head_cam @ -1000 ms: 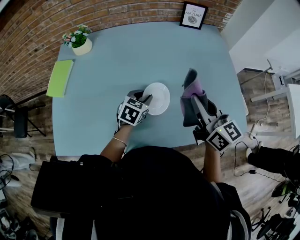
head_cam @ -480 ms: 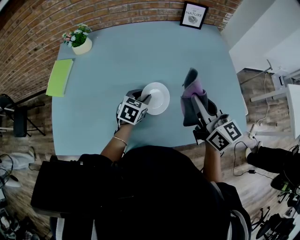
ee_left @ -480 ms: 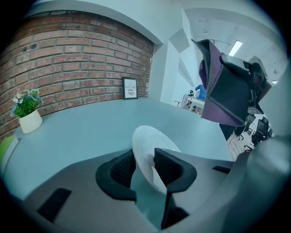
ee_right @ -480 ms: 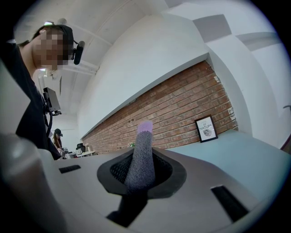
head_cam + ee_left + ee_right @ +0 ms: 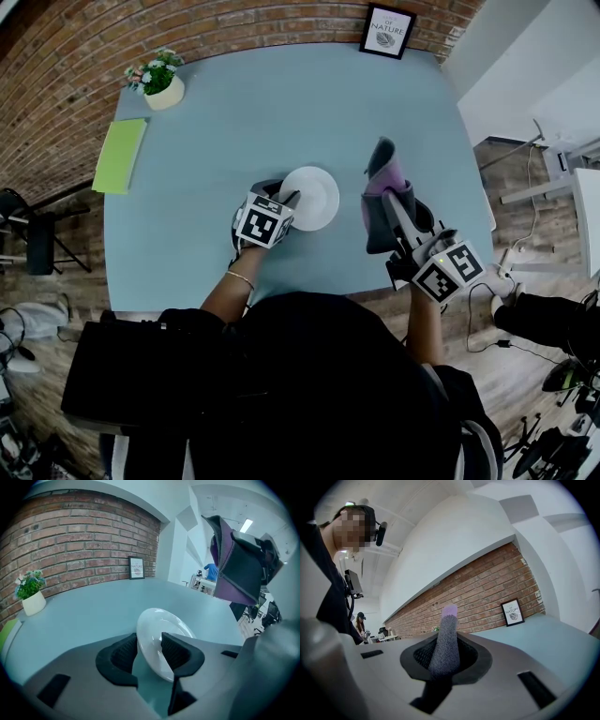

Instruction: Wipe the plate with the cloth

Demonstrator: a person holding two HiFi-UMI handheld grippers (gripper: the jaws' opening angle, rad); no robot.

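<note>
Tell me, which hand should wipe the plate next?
Right. The right tongs are shut on the cloth, which is held up beside the plate. The left tongs carry no cloth; they have just been opening, with the plate's rim between them.

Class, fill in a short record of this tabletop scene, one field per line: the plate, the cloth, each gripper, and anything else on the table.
Plate: white plate on the blue table, its rim between the left jaws
Left gripper: left gripper, jaws have just been opening; plate rim between them, not clamped
Right gripper: right gripper, jaws shut on the cloth, held above the table, right of the plate
Cloth: cloth, purple and grey, standing up from the jaws
Also on table: potted plant, green pad, framed picture
</note>
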